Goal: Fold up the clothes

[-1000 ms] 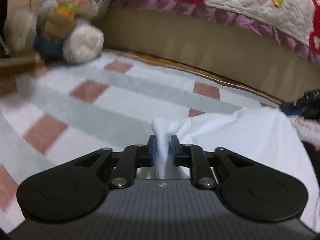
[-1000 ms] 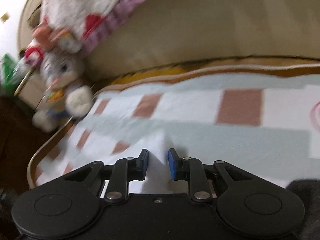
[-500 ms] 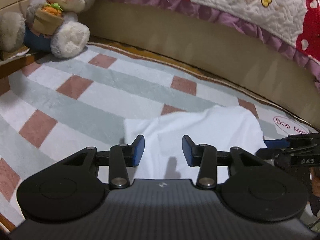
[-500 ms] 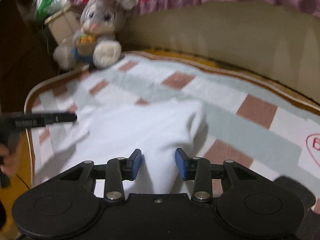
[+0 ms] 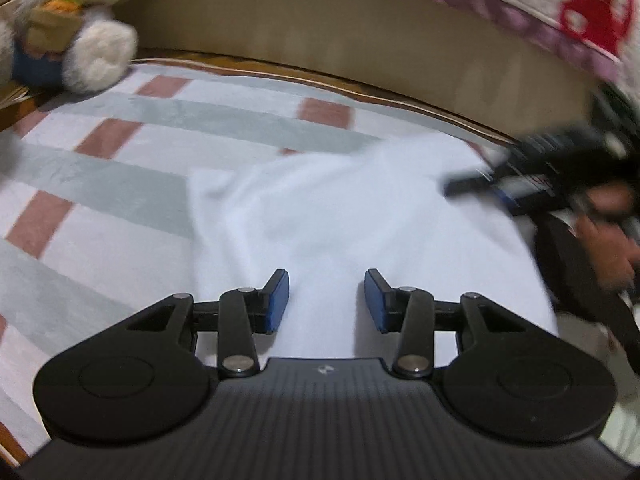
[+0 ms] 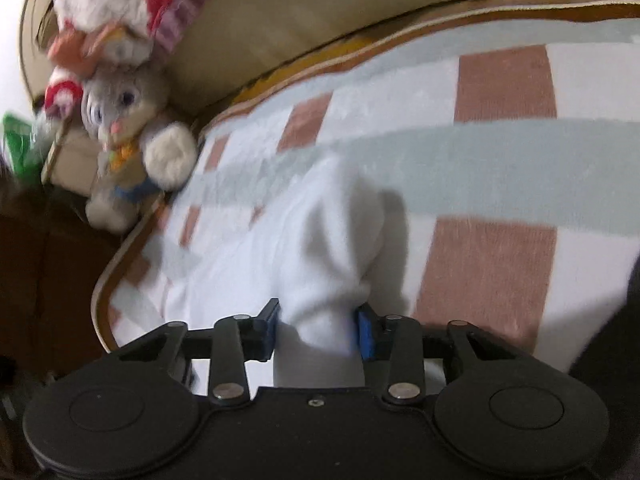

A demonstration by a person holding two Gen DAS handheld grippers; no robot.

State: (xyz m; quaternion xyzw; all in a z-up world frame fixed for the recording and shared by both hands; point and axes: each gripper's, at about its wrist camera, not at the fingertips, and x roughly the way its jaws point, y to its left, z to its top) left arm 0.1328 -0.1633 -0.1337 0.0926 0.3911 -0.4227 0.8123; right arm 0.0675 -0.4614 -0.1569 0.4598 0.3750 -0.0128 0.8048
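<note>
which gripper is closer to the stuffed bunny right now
Left, likely. The stuffed bunny sits at the far left corner; left gripper hovers mid-garment, right gripper at the opposite edge.

We see both views lit by soft, warm indoor light, dim toward the corners. The white cotton garment [image 5: 340, 216] reads bright and nearly washed out, its folds faint. In the left wrist view, motion blur smears the grey plush rabbit [image 5: 76, 36] and the right hand-held gripper [image 5: 472, 184] at the frame's edge. In the right wrist view, the checked pink, grey and white blanket [image 6: 492, 172] streaks with blur, and the garment throws a soft shadow on it. Fisheye distortion bows the beige headboard [image 5: 320, 28].
</note>
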